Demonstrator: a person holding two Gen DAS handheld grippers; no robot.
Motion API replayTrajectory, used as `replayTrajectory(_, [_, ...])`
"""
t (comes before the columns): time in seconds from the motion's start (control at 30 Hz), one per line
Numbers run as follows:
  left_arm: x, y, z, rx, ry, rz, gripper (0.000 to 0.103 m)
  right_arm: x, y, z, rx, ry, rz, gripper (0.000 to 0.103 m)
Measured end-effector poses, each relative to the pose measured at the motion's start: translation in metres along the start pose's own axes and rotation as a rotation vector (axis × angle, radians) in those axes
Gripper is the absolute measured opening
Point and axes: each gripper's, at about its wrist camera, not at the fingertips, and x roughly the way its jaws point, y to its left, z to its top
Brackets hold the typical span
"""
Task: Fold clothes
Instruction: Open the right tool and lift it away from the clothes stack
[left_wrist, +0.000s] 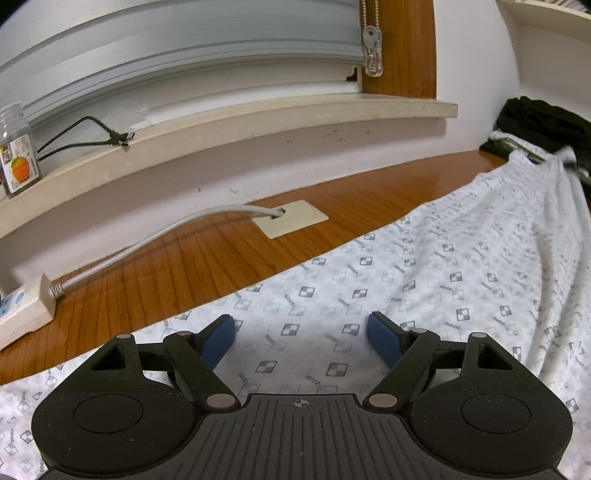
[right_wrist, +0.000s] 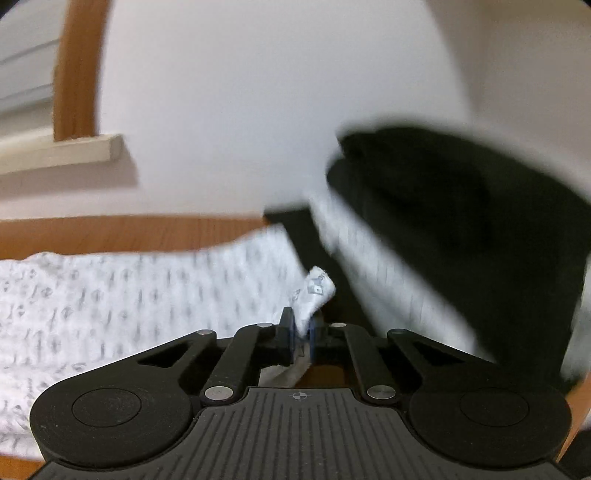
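Note:
A white garment (left_wrist: 424, 273) printed with small grey checkered squares lies spread over the wooden desk (left_wrist: 192, 258). My left gripper (left_wrist: 301, 338) hovers open just above it, blue pads wide apart with only flat cloth between them. At the far right of the left wrist view the cloth rises in taut folds to a lifted point. In the right wrist view my right gripper (right_wrist: 302, 334) is shut on a corner of the same garment (right_wrist: 122, 306), a tuft of cloth sticking up past the pads. That view is blurred by motion.
A black pile of clothing (left_wrist: 546, 123) (right_wrist: 461, 221) sits at the desk's far right corner by the wall. A power strip (left_wrist: 24, 308) with a grey cable (left_wrist: 147, 240) lies at the left. A jar (left_wrist: 16, 151) and a black cable stand on the windowsill (left_wrist: 258, 118).

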Motion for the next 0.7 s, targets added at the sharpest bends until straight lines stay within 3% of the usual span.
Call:
replayTrajectory(0.1, [0.011, -0.009, 0.009, -0.006, 0.004, 0.007, 0.082, -0.004, 0.012, 0.037, -0.154, -0.078, -0.081, 0.008])
replayTrajectory(0.2, [0.028, -0.022, 0.021, -0.003, 0.007, -0.002, 0.082, -0.011, 0.029, 0.071, -0.411, -0.174, -0.243, 0.008])
replayTrajectory(0.3, [0.039, -0.040, 0.036, -0.004, -0.023, -0.013, 0.082, -0.024, 0.022, 0.096, -0.588, -0.248, -0.413, 0.008])
replayTrajectory(0.37, [0.037, -0.045, 0.044, -0.027, -0.046, -0.057, 0.082, -0.024, -0.002, 0.104, -0.578, -0.226, -0.501, 0.010])
replayTrajectory(0.4, [0.034, -0.046, 0.046, -0.042, -0.059, -0.087, 0.082, -0.025, -0.009, 0.102, -0.551, -0.216, -0.503, 0.012])
replayTrajectory(0.5, [0.019, -0.038, 0.045, -0.063, -0.080, -0.126, 0.084, -0.030, -0.021, 0.086, -0.453, -0.198, -0.457, 0.044])
replayTrajectory(0.53, [0.014, -0.032, 0.043, -0.057, -0.087, -0.115, 0.091, -0.031, -0.024, 0.080, -0.420, -0.192, -0.441, 0.061])
replayTrajectory(0.57, [0.010, -0.026, 0.041, -0.054, -0.091, -0.105, 0.096, -0.033, -0.028, 0.075, -0.387, -0.186, -0.425, 0.070])
replayTrajectory(0.6, [0.008, -0.017, 0.039, -0.060, -0.088, -0.095, 0.100, -0.034, -0.032, 0.069, -0.355, -0.180, -0.410, 0.071])
replayTrajectory(0.7, [0.000, 0.011, 0.031, -0.078, -0.075, -0.067, 0.099, -0.039, -0.043, 0.053, -0.257, -0.162, -0.362, 0.073])
